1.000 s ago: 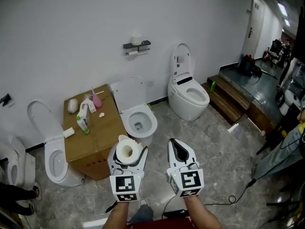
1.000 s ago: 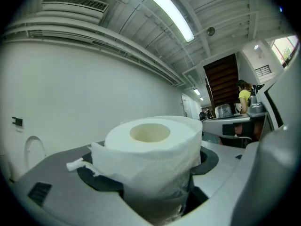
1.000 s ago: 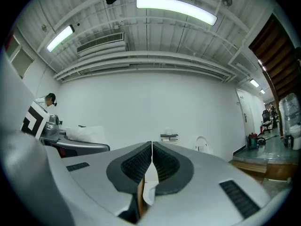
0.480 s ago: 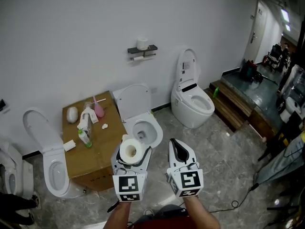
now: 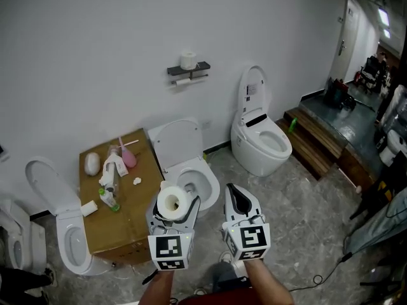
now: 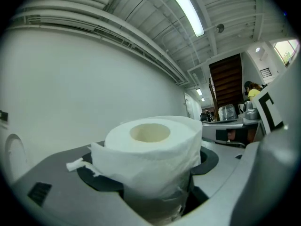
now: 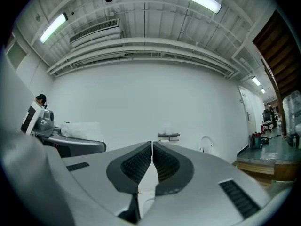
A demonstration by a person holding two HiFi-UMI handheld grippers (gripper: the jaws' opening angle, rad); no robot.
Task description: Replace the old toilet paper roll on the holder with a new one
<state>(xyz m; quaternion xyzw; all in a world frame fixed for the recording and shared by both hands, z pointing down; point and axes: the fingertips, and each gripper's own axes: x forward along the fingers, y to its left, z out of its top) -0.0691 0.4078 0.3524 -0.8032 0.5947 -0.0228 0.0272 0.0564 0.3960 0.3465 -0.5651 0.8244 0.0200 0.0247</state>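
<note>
Though nearer the holder (image 5: 188,70) than a second ago, still stands well short of it. Carries new roll (image 5: 170,201) clamped upright in left tongs (image 5: 176,200); keeps right tongs (image 5: 234,190) pressed together, empty. Means approach only: old roll (image 5: 182,81) not yet off.

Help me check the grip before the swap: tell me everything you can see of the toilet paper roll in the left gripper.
The toilet paper roll is white, soft-looking and fairly full, its hollow core opening upward. It stands upright between the left gripper's dark pads, which press its sides. A loose torn end sticks out on one side. It is held in the air in front of the person; nothing else touches it.
</note>
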